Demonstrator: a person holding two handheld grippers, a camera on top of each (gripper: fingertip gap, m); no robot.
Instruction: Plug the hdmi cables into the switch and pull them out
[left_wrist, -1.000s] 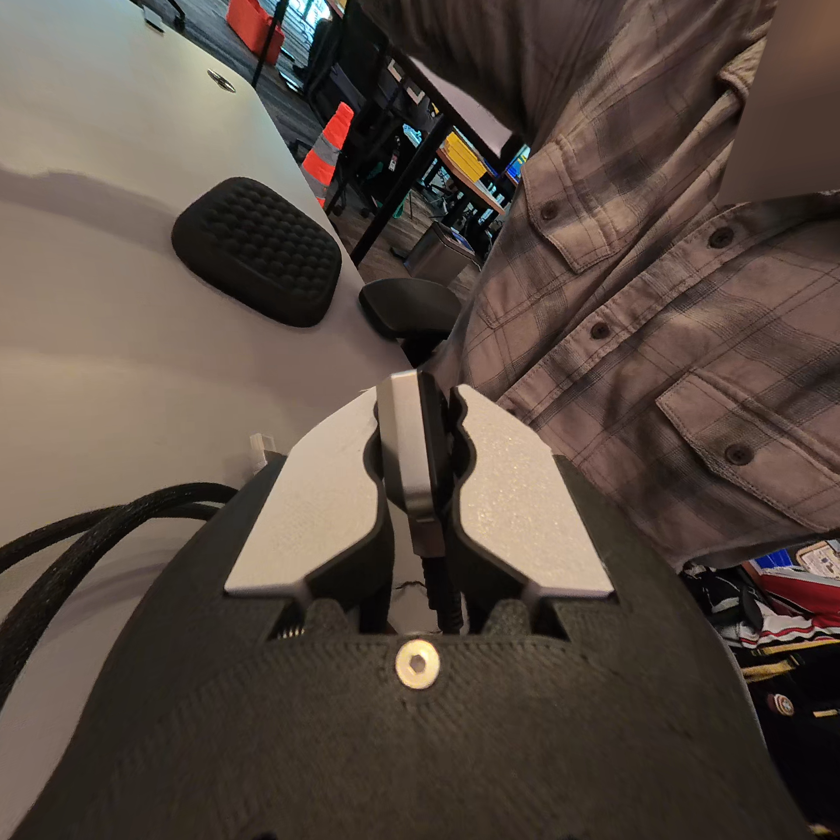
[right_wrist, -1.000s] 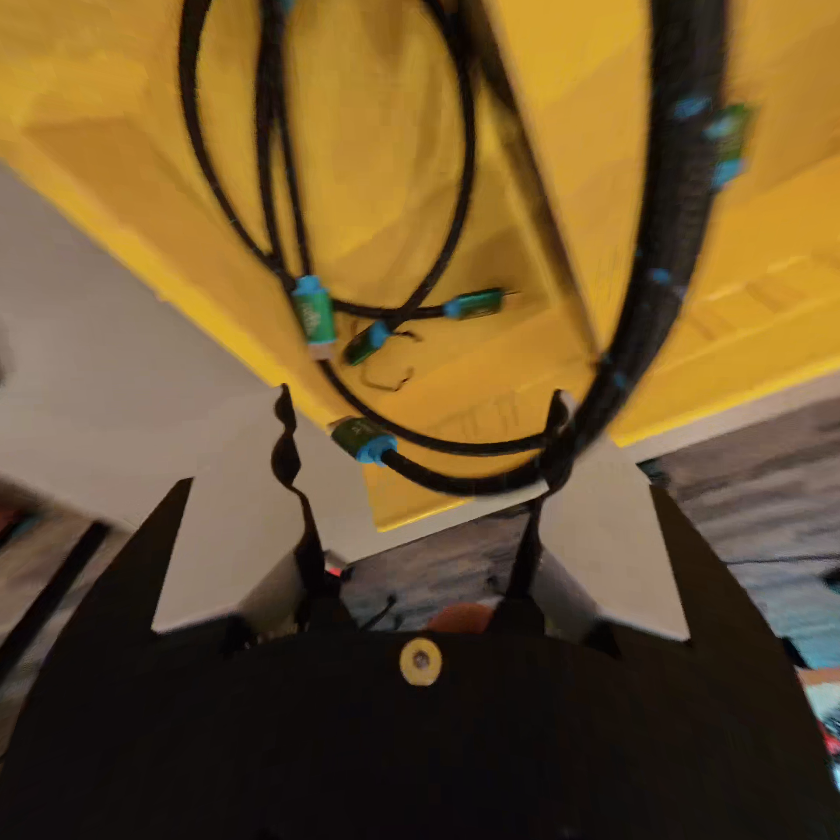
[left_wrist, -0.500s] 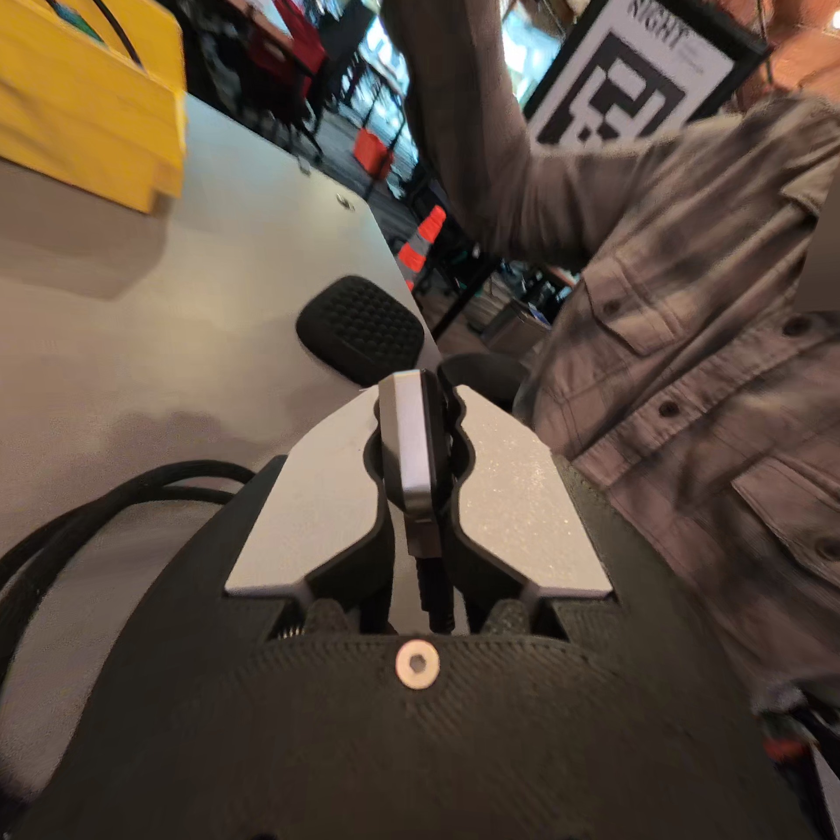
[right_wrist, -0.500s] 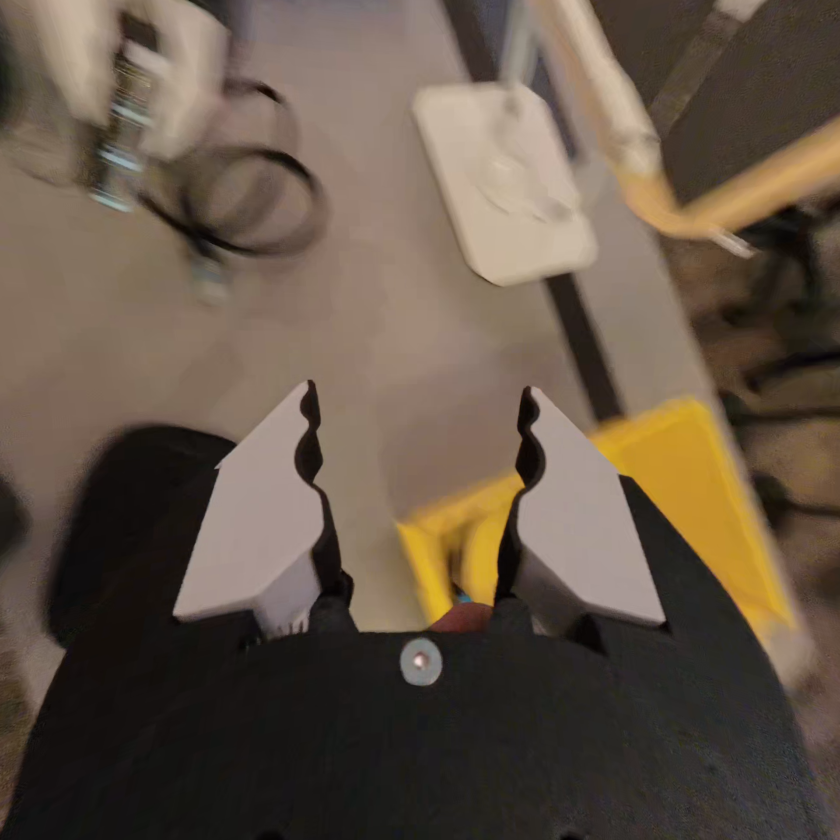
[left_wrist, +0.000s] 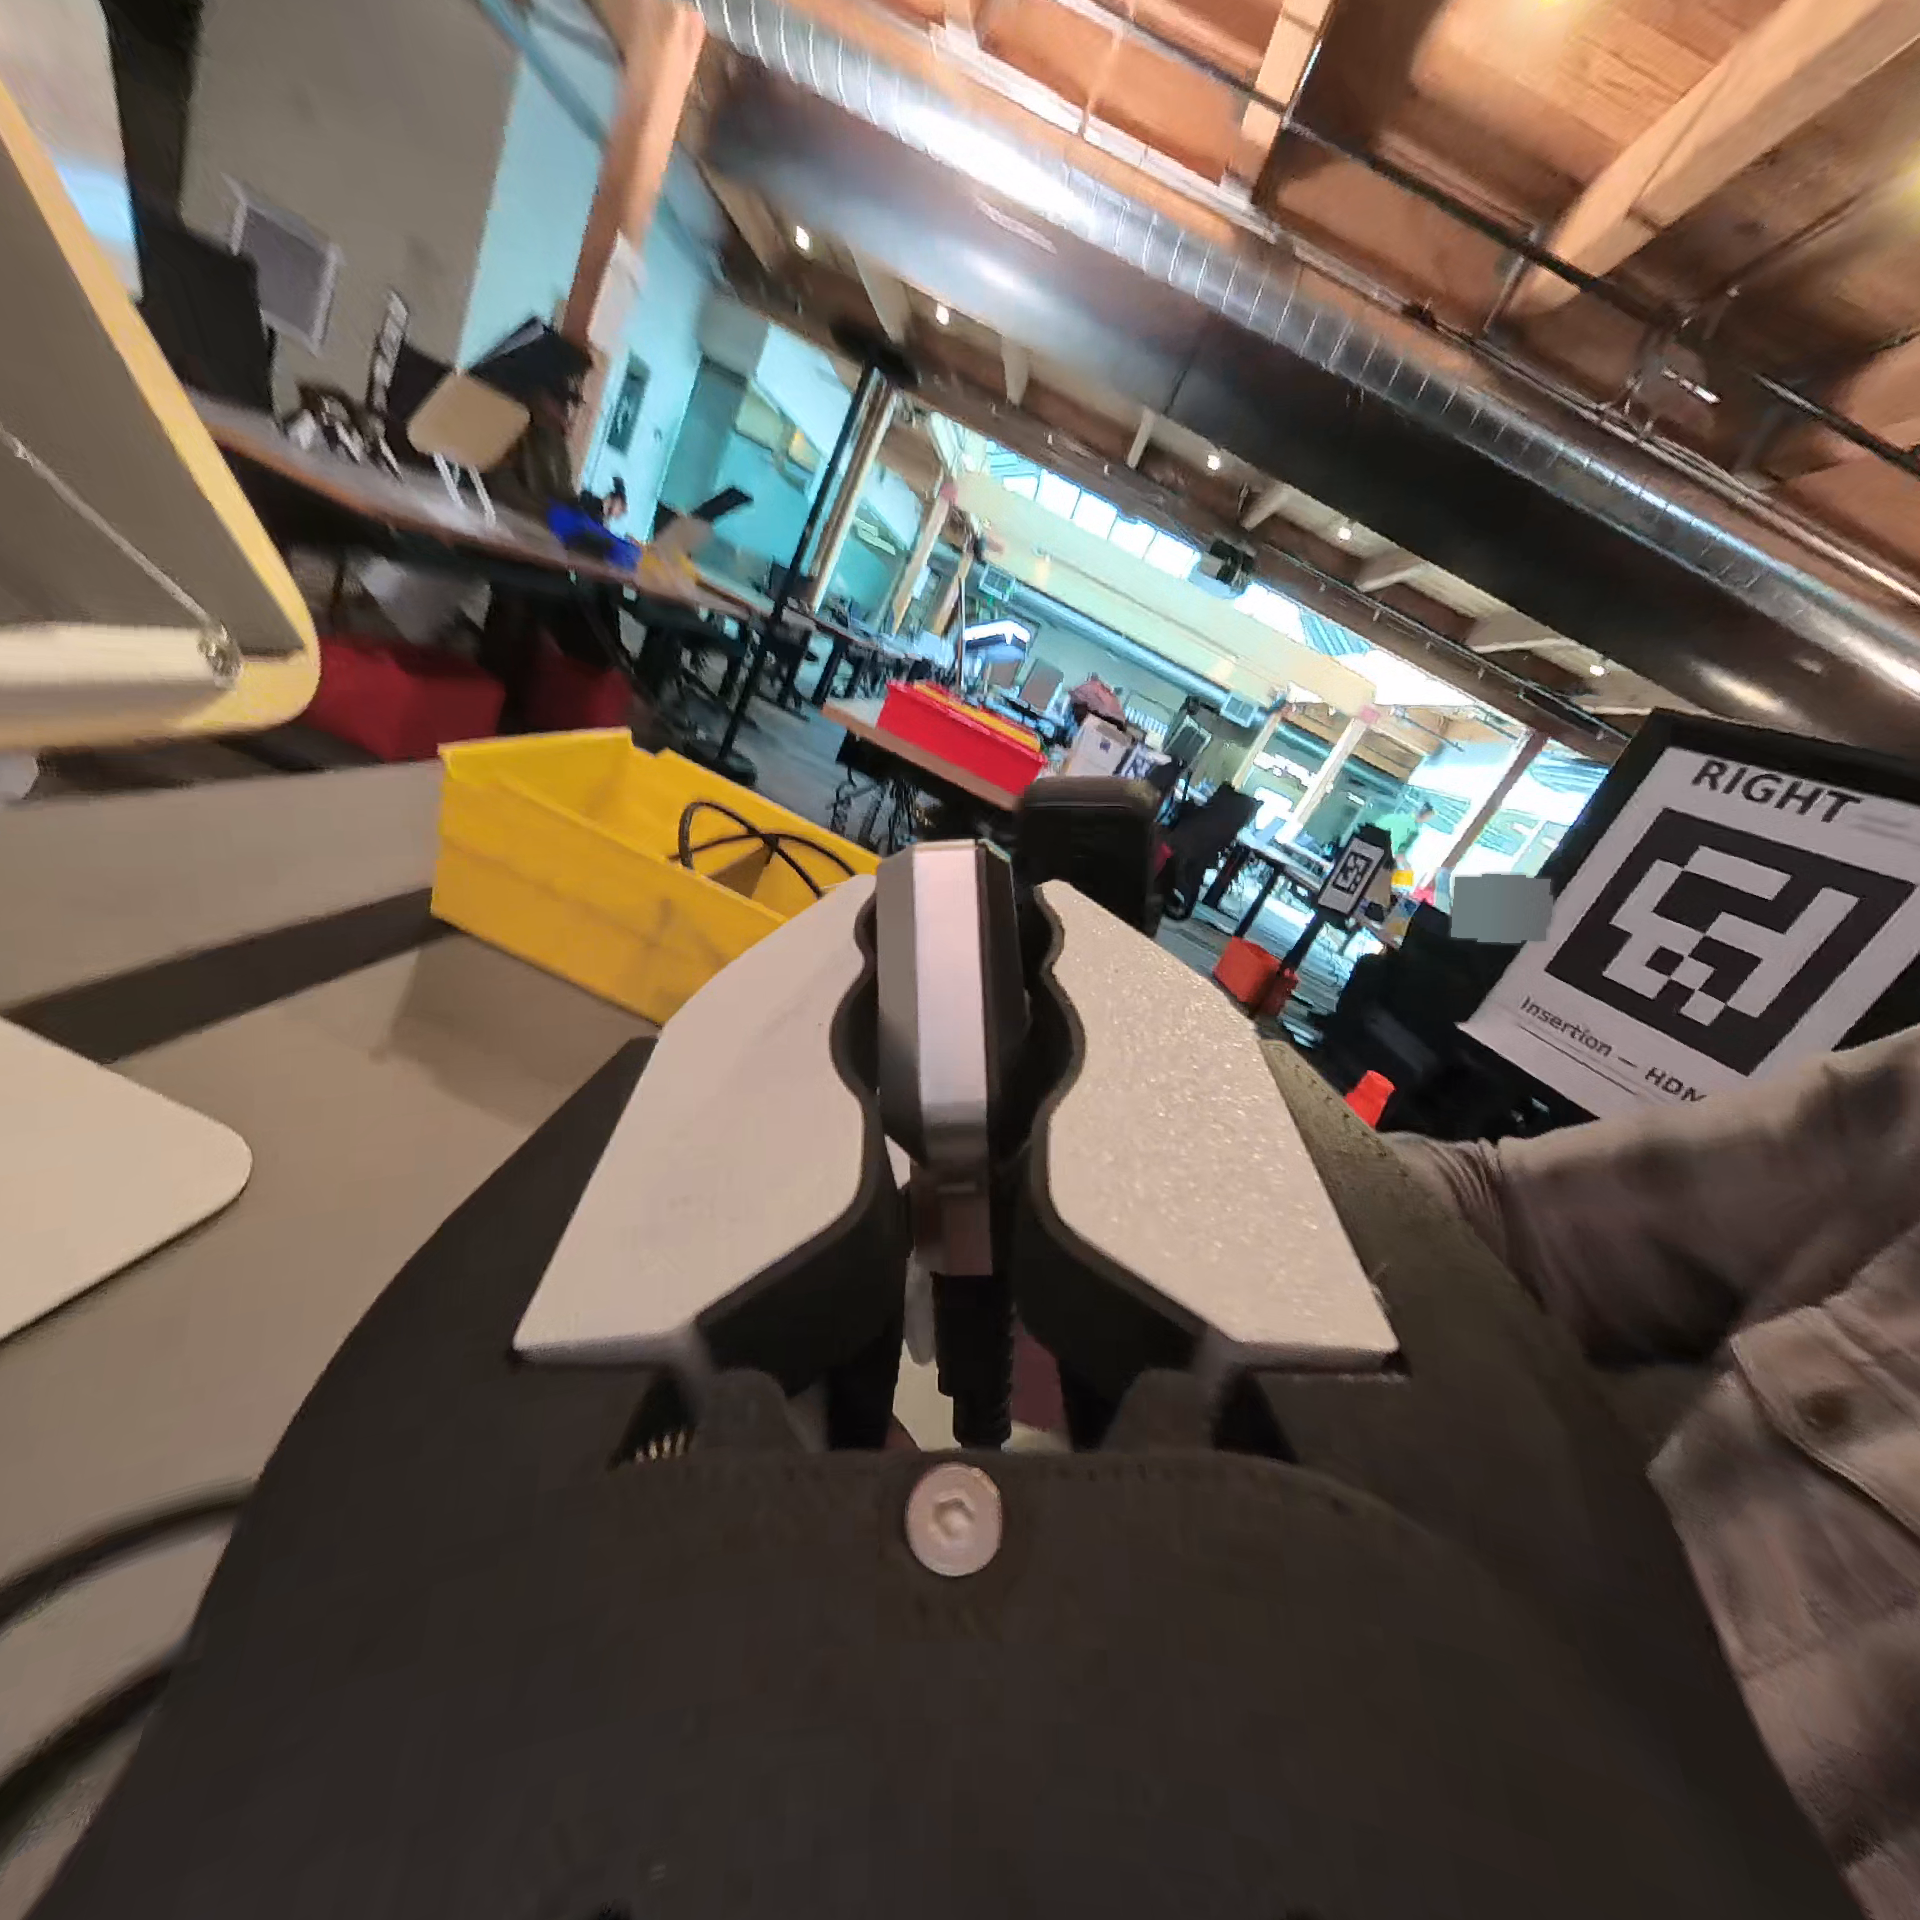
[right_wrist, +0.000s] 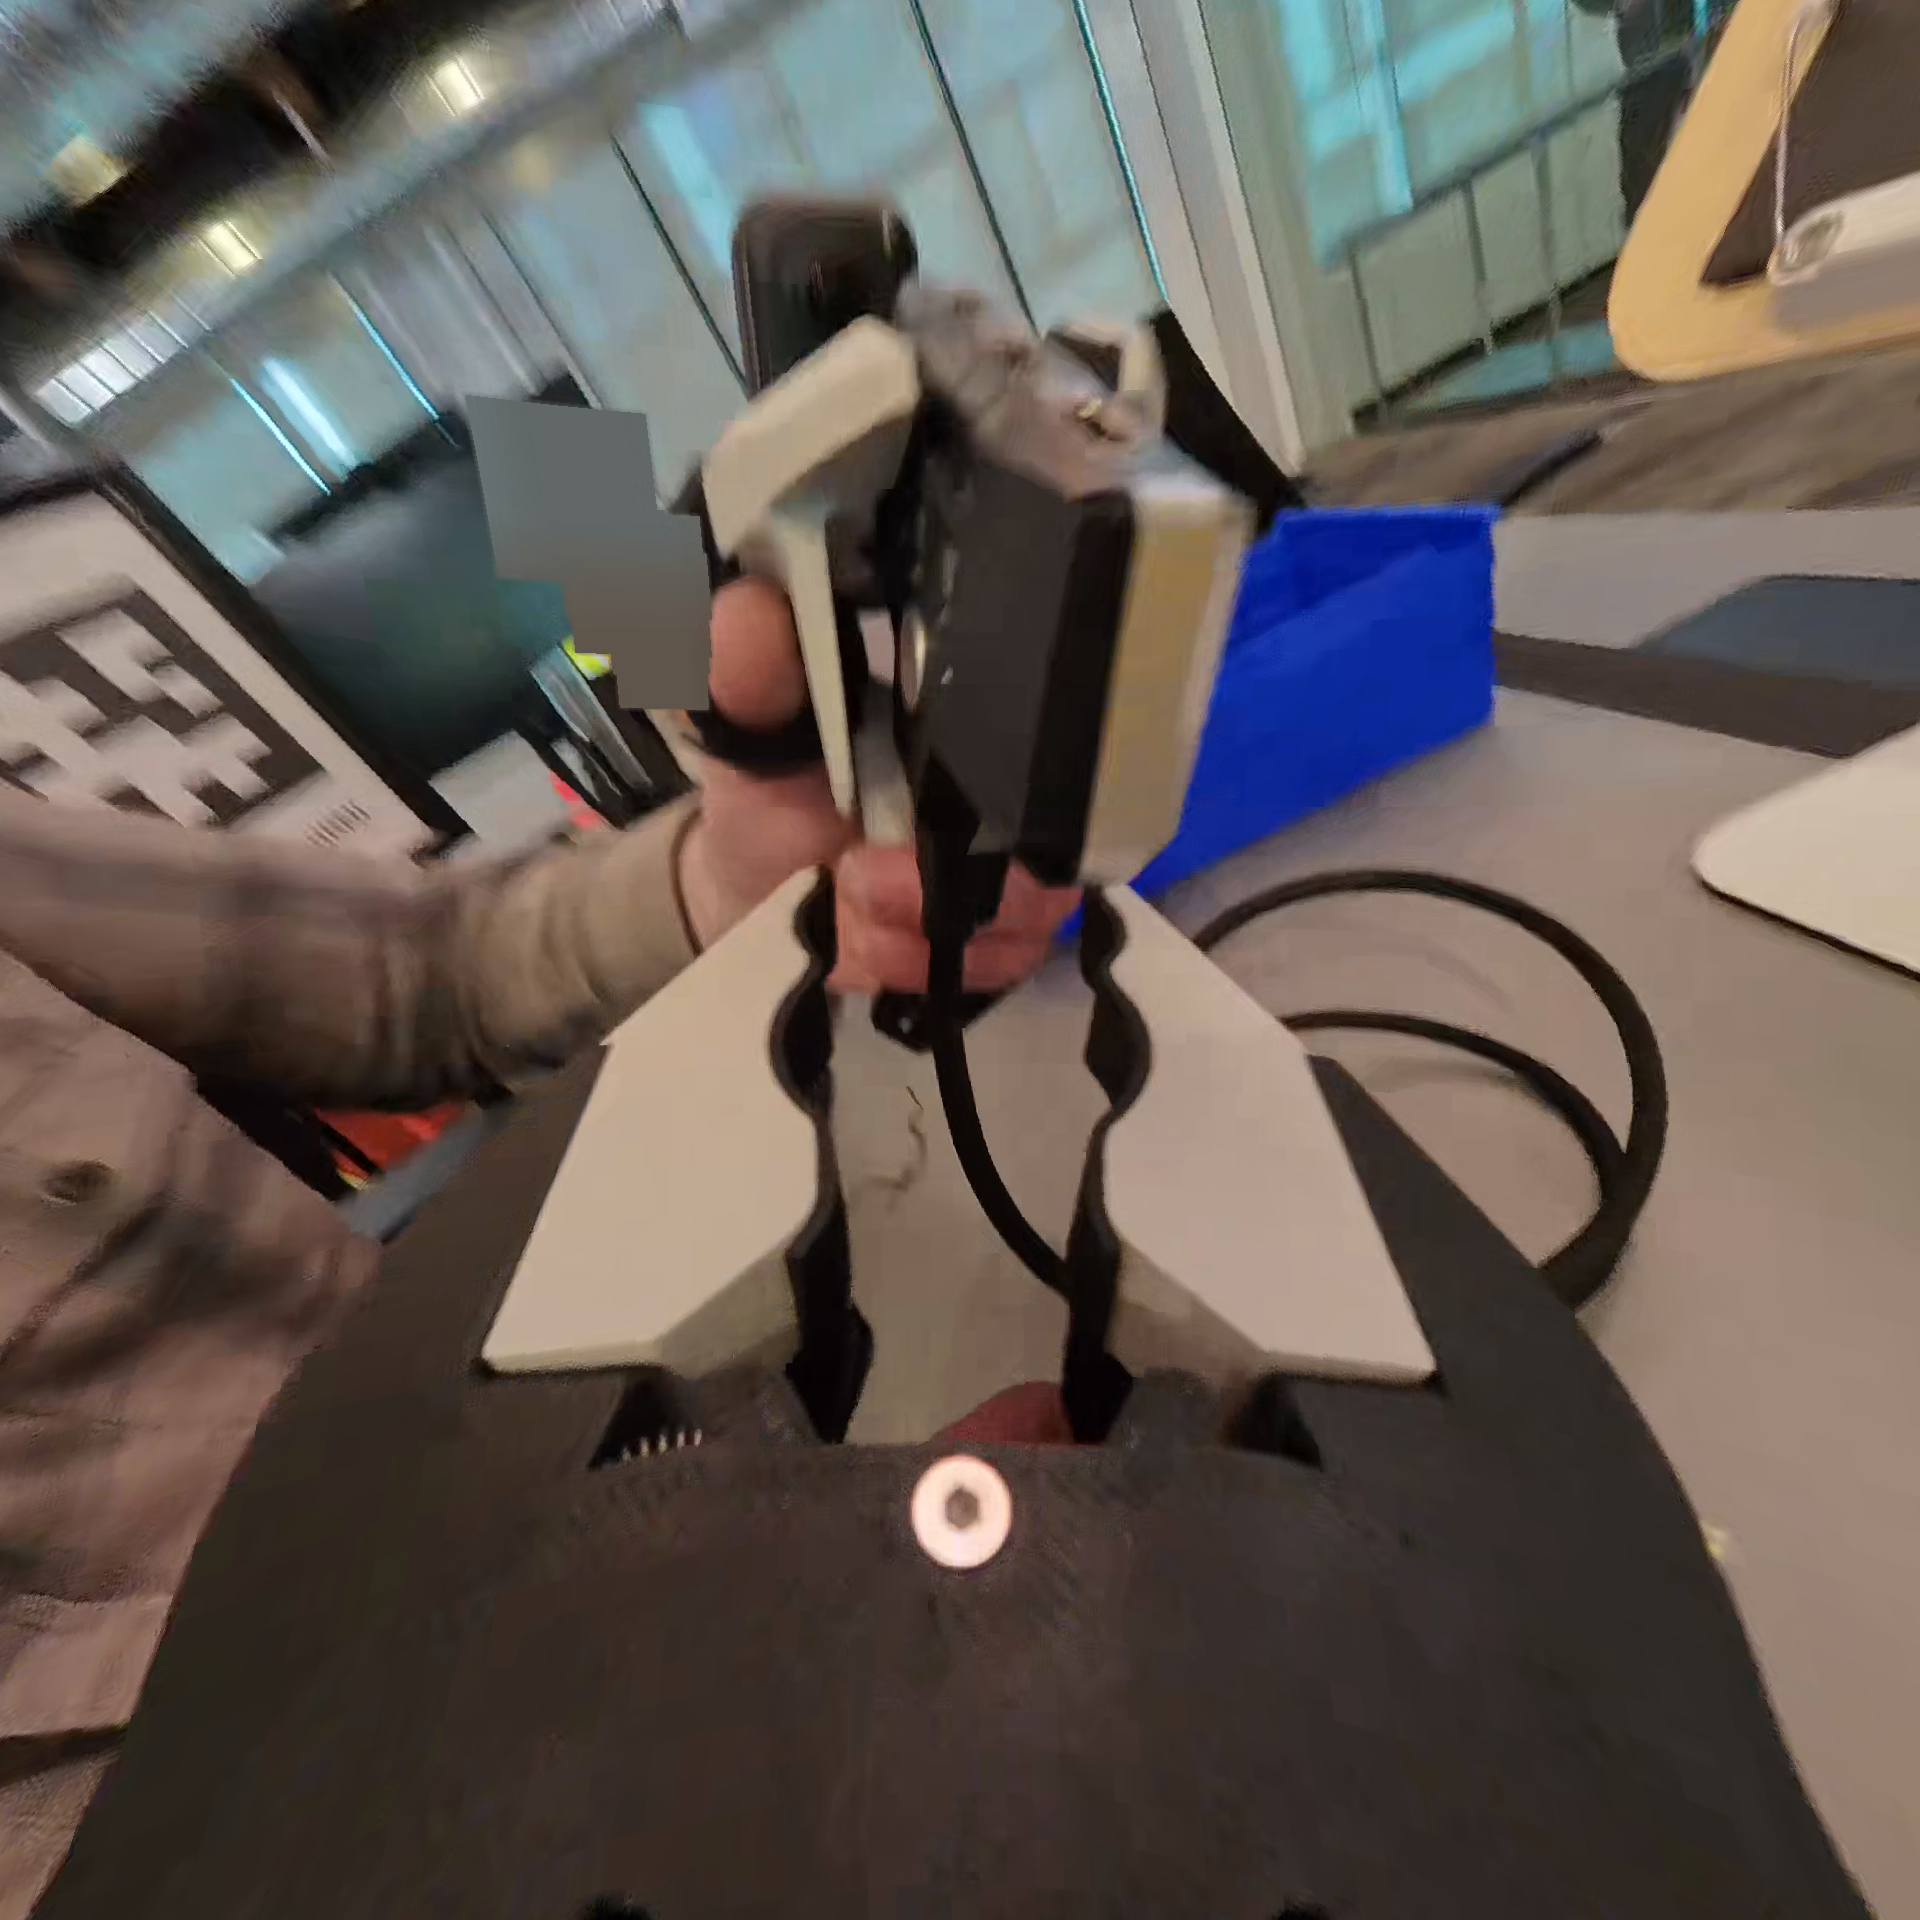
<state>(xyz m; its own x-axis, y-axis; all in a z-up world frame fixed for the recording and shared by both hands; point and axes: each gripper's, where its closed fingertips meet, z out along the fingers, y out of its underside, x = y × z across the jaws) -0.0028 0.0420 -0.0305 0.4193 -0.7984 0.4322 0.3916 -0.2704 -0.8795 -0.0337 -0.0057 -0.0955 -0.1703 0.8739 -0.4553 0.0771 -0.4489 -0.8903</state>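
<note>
Both grippers have swung up to face each other: the left gripper (left_wrist: 954, 940) clamps the grey switch (left_wrist: 948, 1023) upright, seemingly presenting it, while the right gripper (right_wrist: 961, 940) gapes empty above the cable (right_wrist: 1496, 1070).

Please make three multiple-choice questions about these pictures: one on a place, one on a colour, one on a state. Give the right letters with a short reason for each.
1. Where do the spare black cables lie? A) in the yellow bin B) on the floor C) on a chair
2. What colour is the bin behind the left gripper in the right wrist view? A) red B) blue C) green
3. How is the right gripper? A) open B) shut on a cable C) shut on the switch

Key: 1 A, cables loop inside the yellow bin. 2 B, the blue bin stands behind the left gripper, which clamps the switch. 3 A, the right gripper shows a gap, clamping nothing.
</note>
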